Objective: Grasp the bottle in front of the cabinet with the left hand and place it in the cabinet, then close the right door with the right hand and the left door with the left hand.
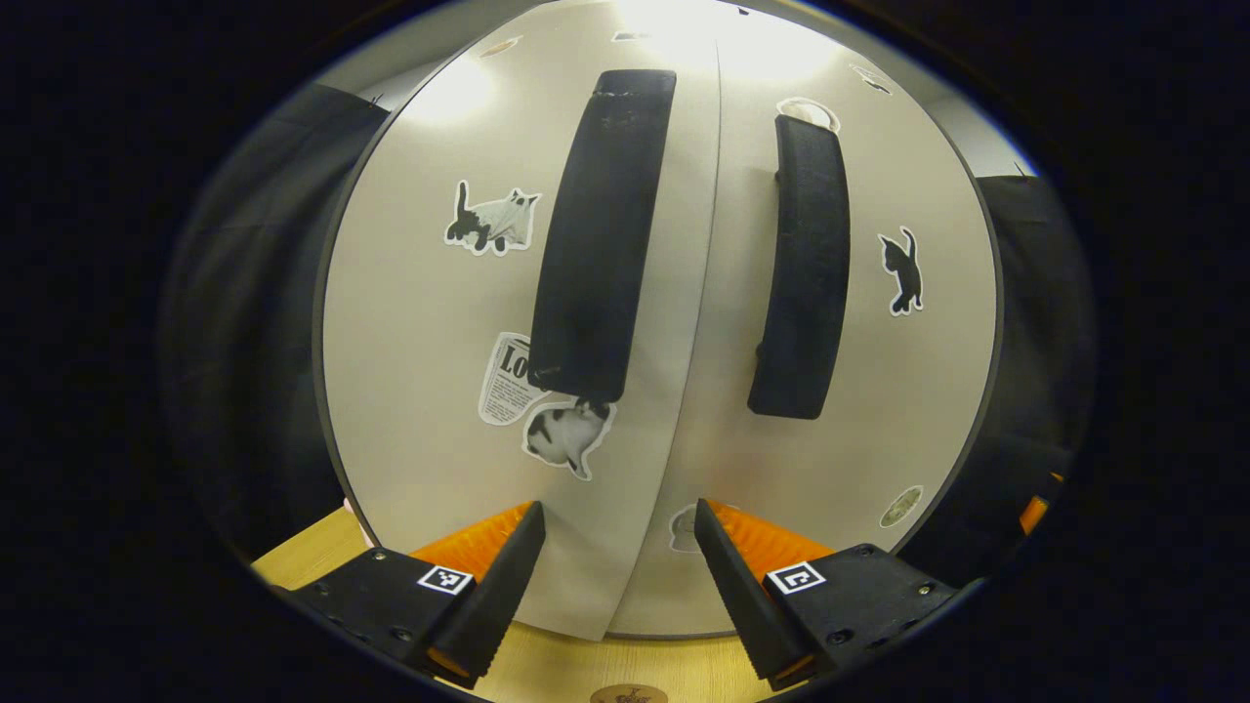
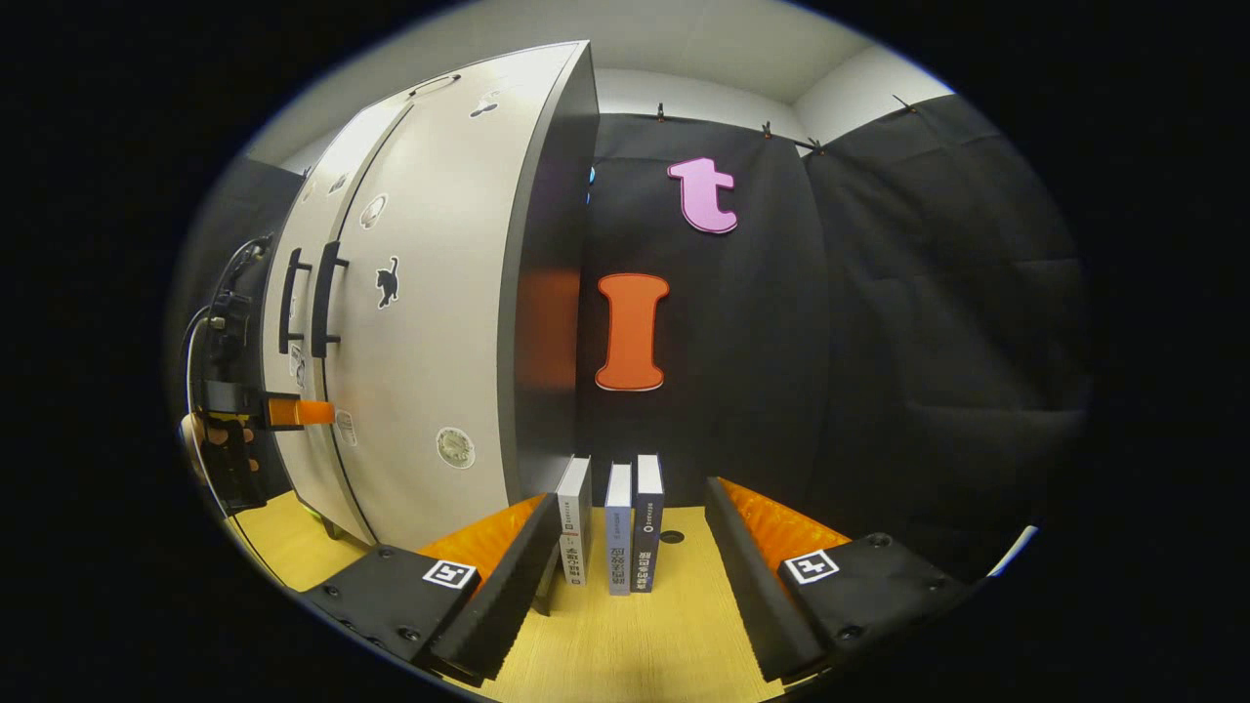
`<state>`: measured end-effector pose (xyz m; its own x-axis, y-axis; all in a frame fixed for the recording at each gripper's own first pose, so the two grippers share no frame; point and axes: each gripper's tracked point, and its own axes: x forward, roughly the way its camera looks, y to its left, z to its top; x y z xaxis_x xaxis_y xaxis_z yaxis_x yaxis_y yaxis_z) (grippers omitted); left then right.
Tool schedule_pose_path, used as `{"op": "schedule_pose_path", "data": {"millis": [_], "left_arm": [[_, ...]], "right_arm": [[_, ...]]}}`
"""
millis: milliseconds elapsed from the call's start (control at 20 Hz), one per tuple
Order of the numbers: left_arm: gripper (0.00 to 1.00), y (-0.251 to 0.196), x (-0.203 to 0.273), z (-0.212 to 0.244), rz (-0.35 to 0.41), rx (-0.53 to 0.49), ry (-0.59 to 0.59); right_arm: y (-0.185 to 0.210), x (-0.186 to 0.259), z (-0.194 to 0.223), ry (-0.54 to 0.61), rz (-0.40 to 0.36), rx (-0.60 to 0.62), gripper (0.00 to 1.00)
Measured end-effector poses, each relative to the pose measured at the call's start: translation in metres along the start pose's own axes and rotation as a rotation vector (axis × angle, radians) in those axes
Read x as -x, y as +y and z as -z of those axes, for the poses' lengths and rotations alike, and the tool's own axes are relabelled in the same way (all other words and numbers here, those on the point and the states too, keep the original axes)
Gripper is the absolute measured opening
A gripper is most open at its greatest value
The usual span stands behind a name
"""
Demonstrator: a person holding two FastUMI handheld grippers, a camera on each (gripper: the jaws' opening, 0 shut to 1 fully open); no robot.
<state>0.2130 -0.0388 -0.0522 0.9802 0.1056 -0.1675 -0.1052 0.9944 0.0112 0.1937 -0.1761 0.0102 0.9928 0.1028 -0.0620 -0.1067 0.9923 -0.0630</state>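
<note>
left gripper view: the left gripper point(image 1: 618, 547) is open, its two fingers spread wide with nothing between them, right up against the front of the cabinet point(image 1: 410, 391). the left door point(image 1: 439, 322) and the right door point(image 1: 908, 391) meet at a seam down the middle; the left door's edge stands slightly proud of the right one, so it looks nearly closed but not quite flush. each door carries a tall black handle, the left handle point(image 1: 596, 234) and the right handle point(image 1: 806, 264), either side of the seam. cat stickers point(image 1: 493, 220) dot both doors. a strip of light wood table point(image 1: 586, 664) shows below the cabinet. the bottle cannot be seen from here; with the doors together, whatever is inside the cabinet is hidden.

right gripper view: the right gripper point(image 2: 625, 552) is also open and empty, held off to the cabinet's right side and well apart from it. it points at three books point(image 2: 612, 532) standing upright on the table point(image 2: 635, 644) against the black cloth wall point(image 2: 928, 342). the cabinet point(image 2: 547, 293) shows at an angle with its dark side panel toward the camera and both doors drawn in. at the far left, the left gripper point(image 2: 312, 412), held by a hand point(image 2: 210, 434), touches or nearly touches the lower door front.
</note>
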Motion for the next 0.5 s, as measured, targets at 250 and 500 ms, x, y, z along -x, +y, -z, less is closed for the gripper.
{"op": "schedule_pose_path", "data": {"millis": [250,500], "left_arm": [[0.94,-0.015,0.002,0.003,0.034,0.006,0.019],[0.94,-0.032,0.032,-0.023,0.095,0.023,-0.023]], "right_arm": [[-0.004,-0.002,-0.002,-0.006,-0.008,-0.001,0.98],[-0.005,0.005,-0.017,-0.034,-0.005,0.032,1.00]]}}
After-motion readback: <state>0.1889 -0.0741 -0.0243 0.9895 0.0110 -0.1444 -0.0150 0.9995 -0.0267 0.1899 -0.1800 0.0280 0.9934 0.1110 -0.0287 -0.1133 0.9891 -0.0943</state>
